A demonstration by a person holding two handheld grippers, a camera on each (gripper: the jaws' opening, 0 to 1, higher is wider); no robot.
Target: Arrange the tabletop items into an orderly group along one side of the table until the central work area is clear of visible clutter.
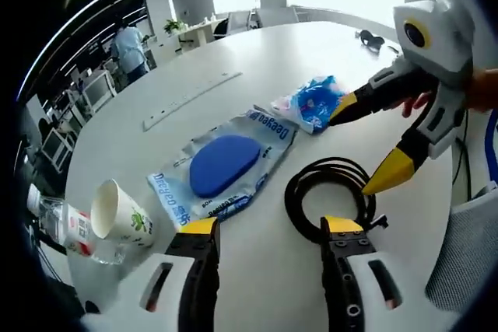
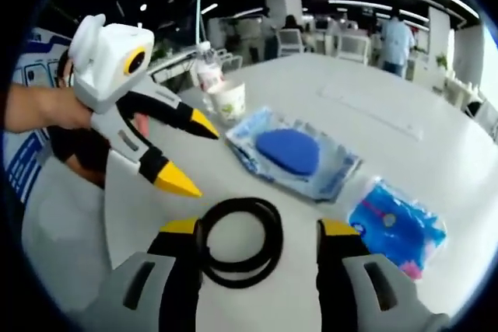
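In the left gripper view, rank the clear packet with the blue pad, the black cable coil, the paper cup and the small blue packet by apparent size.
1. Clear packet with the blue pad
2. Black cable coil
3. Paper cup and small blue packet: these look alike, and the cup lies nearer the camera, so their order is unsure.

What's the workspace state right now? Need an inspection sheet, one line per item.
Surface: white round table, mostly bare at its far side.
Job's things: clear plastic pouch holding a blue oval pad at centre; small blue printed packet beside it; white paper cup lying on its side near the edge, against a clear plastic bottle.
Clutter: long flat white strip; small dark object far across the table.
Grippers: left tongs open above the table; right tongs open over the cable.
Cables: black coiled cable, loose, ungripped.
Surroundings: open office, desks, chairs, person standing.
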